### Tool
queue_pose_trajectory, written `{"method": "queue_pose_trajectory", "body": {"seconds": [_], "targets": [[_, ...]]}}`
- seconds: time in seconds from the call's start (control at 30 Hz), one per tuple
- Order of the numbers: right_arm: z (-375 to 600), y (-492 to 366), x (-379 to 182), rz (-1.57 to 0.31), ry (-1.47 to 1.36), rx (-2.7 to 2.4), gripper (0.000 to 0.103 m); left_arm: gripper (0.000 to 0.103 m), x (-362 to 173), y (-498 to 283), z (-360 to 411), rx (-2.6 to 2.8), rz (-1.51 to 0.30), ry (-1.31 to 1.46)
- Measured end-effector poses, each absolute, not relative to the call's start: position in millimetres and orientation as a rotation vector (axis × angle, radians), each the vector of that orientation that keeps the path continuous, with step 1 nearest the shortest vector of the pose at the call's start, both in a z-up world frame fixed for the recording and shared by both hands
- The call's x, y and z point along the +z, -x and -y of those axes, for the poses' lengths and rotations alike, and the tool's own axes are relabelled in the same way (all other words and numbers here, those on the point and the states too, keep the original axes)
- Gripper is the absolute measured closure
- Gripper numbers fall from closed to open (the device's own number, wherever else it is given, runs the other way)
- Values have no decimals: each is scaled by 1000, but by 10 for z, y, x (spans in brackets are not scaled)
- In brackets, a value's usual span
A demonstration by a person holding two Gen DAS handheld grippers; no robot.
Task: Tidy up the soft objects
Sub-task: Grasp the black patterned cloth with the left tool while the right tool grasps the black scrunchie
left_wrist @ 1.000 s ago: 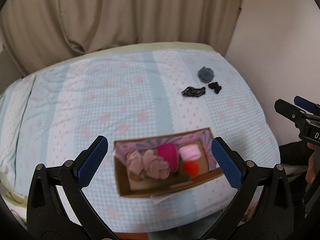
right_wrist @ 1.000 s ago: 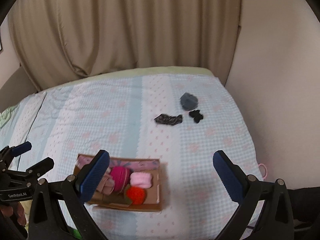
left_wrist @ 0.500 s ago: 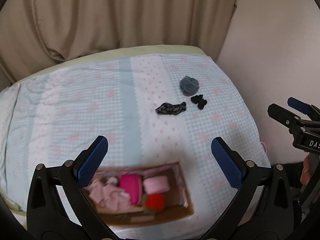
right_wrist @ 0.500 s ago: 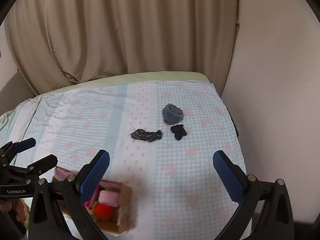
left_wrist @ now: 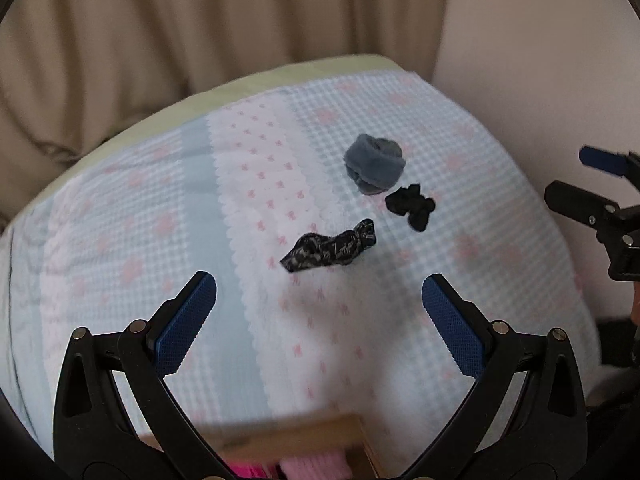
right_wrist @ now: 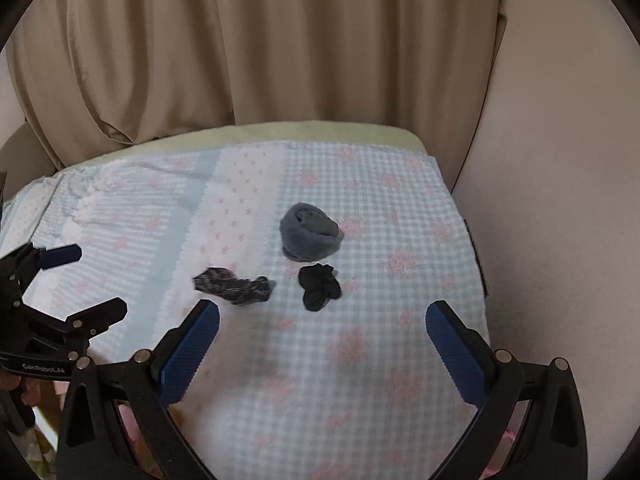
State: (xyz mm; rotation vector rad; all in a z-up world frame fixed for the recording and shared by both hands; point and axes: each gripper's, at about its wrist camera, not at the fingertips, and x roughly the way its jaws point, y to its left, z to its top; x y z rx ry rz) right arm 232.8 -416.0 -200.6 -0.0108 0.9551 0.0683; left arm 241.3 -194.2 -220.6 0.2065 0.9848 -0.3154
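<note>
Pale blue and white checked cloth with pink marks covers the bed, and three soft things lie on it, all toward its right half. Farthest left of them is a patterned black sock, twisted into a long strip. Just right of it, apart from it, sits a small black bundle, too dark and crumpled to tell what it is. Behind that, nearly touching it, is a rolled grey sock.

The left gripper hangs above the bed with its blue-padded jaws spread wide and nothing between them. Below it, at the bottom edge of the left wrist view, a cardboard box is cut off and blurred; only its far rim and a bit of pink fabric inside can be seen.

The right gripper also has its jaws wide apart and empty, over the cloth near the black bundle. Beige curtains hang behind the bed, and a plain wall stands on the right.
</note>
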Motion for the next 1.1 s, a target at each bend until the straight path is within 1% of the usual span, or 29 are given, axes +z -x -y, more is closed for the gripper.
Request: {"method": "queue_pose_trajectory", "body": {"seconds": [0.1, 0.2, 0.3, 0.5, 0.6, 0.67, 0.77, 0.87, 0.9, 0.93, 0.97, 1.03, 1.1], "targets": [[4197, -2522, -2299, -966, 3, 75, 0, 1, -2539, -2694, 2114, -359, -1002, -259], [4196, -2719, -2595, -980, 10, 87, 0, 5, -2868, -2920, 2263, -402, -1021, -318], [4169, -2910, -2903, -1004, 24, 99, 4, 6, -3217, -3112, 2401, -449, -1050, -376], [4112, -3230, -3416, -1041, 30, 111, 5, 9, -3787, -3431, 2566, -516, -1095, -467], [4079, -3360, -3653, -1070, 35, 122, 13, 24, -4001, -3555, 2598, -549, -1116, -489], [4072, -3422, -3779, -1087, 38, 126, 16, 25, -4160, -3612, 2620, -567, -1147, -509], [4043, -3486, -3921, -1106, 48, 133, 22, 30, -4311, -3654, 2618, -575, -1160, -534], [4005, -3521, -4014, -1118, 68, 146, 36, 40, -4328, -3682, 2592, -601, -1151, -525], [3999, -3523, -4024, -1119, 71, 149, 46, 44, -4328, -3690, 2581, -610, -1153, -519], [3996, -3529, -4036, -1121, 79, 146, 53, 48, -4329, -3699, 2571, -621, -1156, -515], [3988, -3529, -4043, -1123, 91, 141, 56, 50, -4331, -3706, 2567, -625, -1157, -515], [3991, -3525, -4048, -1119, 99, 139, 69, 56, -4329, -3719, 2565, -630, -1160, -519], [4010, -3513, -4036, -1115, 102, 130, 70, 59, -4306, -3748, 2569, -631, -1165, -507]]}}
